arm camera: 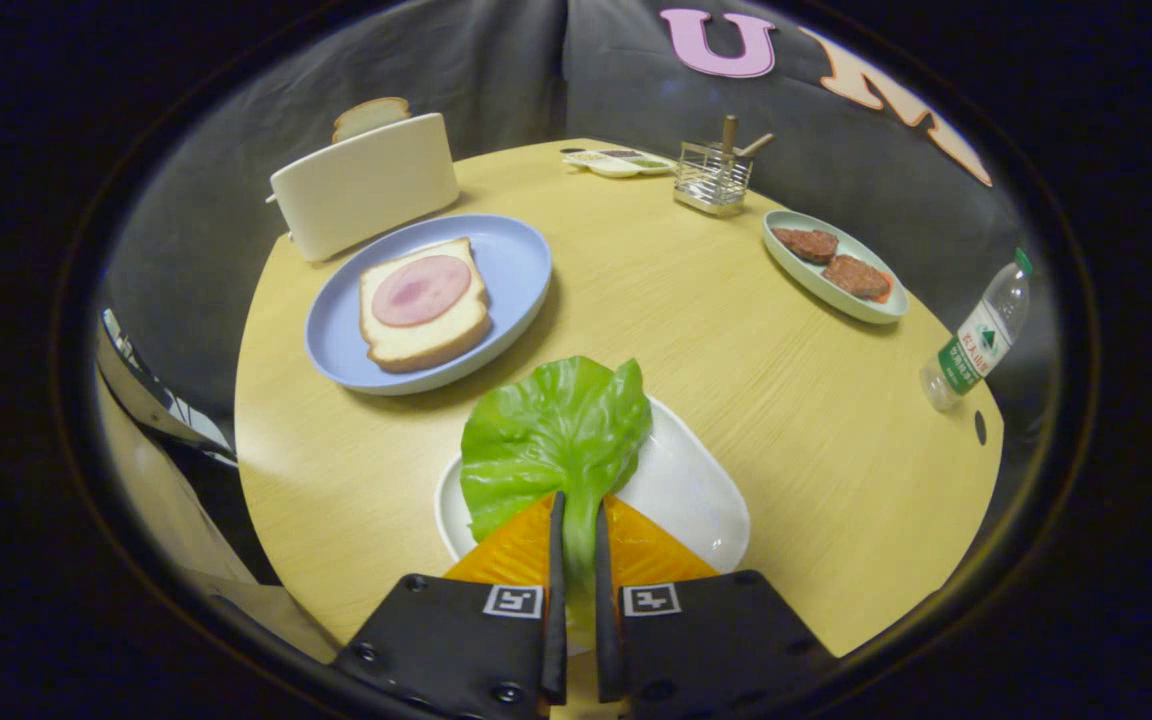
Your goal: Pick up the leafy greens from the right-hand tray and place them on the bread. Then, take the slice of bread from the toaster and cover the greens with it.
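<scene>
A green lettuce leaf (551, 440) lies over the white oval tray (696, 490), and its stem runs back between my two fingers. My gripper (577, 505) is shut on that stem. Beyond and to the left, a slice of bread (423, 330) topped with a round of ham (421, 290) rests on a blue plate (516, 265). Behind the plate stands a white toaster (366, 185) with another bread slice (370, 115) sticking up from its slot.
A pale green oval dish (881, 310) with two brown patties sits at the far right. A wire holder (713, 175) with wooden utensils and a small divided sauce tray (616, 162) stand at the table's far edge. A plastic water bottle (976, 340) stands at the right rim.
</scene>
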`<state>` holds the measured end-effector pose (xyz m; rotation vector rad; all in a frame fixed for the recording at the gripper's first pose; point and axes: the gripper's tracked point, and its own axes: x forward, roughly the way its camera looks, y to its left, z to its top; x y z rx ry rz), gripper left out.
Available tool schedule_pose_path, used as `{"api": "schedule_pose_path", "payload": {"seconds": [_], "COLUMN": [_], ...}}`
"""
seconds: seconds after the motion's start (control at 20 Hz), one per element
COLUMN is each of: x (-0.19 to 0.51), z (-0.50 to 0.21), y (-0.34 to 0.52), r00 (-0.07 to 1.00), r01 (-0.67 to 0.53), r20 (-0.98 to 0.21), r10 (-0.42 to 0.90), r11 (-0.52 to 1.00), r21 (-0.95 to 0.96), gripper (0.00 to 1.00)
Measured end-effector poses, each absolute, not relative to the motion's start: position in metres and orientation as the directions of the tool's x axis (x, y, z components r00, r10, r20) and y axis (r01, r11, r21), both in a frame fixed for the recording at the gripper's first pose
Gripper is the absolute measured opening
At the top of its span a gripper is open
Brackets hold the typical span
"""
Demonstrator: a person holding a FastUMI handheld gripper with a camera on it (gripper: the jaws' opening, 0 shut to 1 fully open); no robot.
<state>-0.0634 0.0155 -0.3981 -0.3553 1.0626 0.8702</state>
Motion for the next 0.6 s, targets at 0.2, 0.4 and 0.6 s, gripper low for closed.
{"api": "schedule_pose_path", "payload": {"seconds": [0.2, 0.4, 0.6], "x": [-0.06, -0.06, -0.058], "z": [-0.381, -0.363, -0.339], "y": [0.022, 0.026, 0.037], "r00": [0.238, 0.265, 0.304], "r01": [-0.752, -0.735, -0.718], "r20": [-0.855, -0.848, -0.832], "r10": [0.461, 0.46, 0.465], "r11": [0.645, 0.665, 0.685], "r21": [0.138, 0.131, 0.121], "gripper": [0.15, 0.15, 0.15]}}
